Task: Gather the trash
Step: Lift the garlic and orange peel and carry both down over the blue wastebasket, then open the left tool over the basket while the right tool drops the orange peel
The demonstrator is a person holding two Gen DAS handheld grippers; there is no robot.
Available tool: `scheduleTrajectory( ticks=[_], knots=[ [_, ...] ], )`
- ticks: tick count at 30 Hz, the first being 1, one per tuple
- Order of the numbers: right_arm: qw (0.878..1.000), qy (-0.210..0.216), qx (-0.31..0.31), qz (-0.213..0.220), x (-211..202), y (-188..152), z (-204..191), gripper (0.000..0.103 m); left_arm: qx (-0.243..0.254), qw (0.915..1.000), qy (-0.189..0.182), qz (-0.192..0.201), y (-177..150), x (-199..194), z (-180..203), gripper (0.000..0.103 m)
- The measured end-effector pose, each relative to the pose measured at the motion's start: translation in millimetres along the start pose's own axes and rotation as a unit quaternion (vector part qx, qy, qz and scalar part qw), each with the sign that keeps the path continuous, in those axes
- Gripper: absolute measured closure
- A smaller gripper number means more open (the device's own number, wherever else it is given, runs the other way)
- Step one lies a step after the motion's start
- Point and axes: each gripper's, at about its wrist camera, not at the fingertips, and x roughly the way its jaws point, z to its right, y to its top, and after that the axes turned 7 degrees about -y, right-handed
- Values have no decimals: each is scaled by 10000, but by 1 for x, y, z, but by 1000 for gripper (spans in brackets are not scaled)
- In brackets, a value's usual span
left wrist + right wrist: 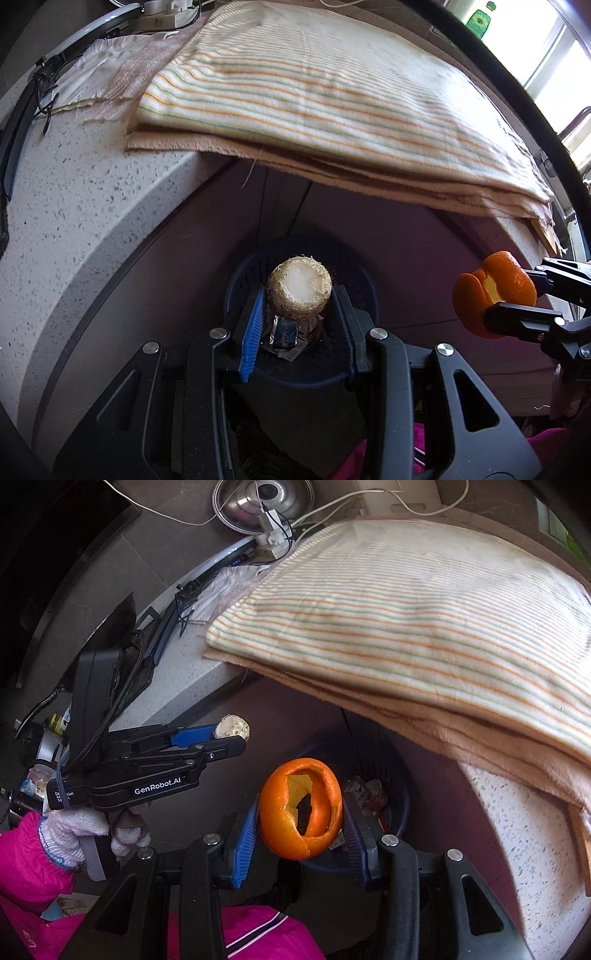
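Note:
My left gripper [300, 295] is shut on a pale fibrous root stub [299, 287] and holds it above a dark blue mesh trash basket [240, 280] on the floor below the counter. A crumpled foil wrapper [286, 334] lies in the basket. My right gripper [300, 814] is shut on a hollow orange peel [300, 808], also above the basket [400, 786]. In the left wrist view the right gripper [513, 295] holds the peel [491, 291] at the right. In the right wrist view the left gripper [231, 734] holds the stub [232, 726] at the left.
A speckled white counter [92, 206] overhangs the basket, covered by a folded striped towel [314, 92] over a tan cloth [258, 155]. Cables and a power strip [162, 14] lie at the back left. A steel lid [262, 498] hangs on the wall.

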Motion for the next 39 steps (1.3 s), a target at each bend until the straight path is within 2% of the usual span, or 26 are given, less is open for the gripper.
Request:
scheduleTrajectory(
  ticks=[11, 21, 39],
  knots=[
    [9992, -202, -36, -354, 32, -17, 5, 58, -70, 9993, 50, -366, -17, 33, -2, 67],
    [9982, -374, -42, -472, 48, -21, 9, 58, -163, 9986, 61, -502, -10, 57, -2, 67],
    [9972, -543, -126, -502, 64, -19, 5, 57, -148, 9984, 142, -526, -9, 55, -4, 67]
  ],
)
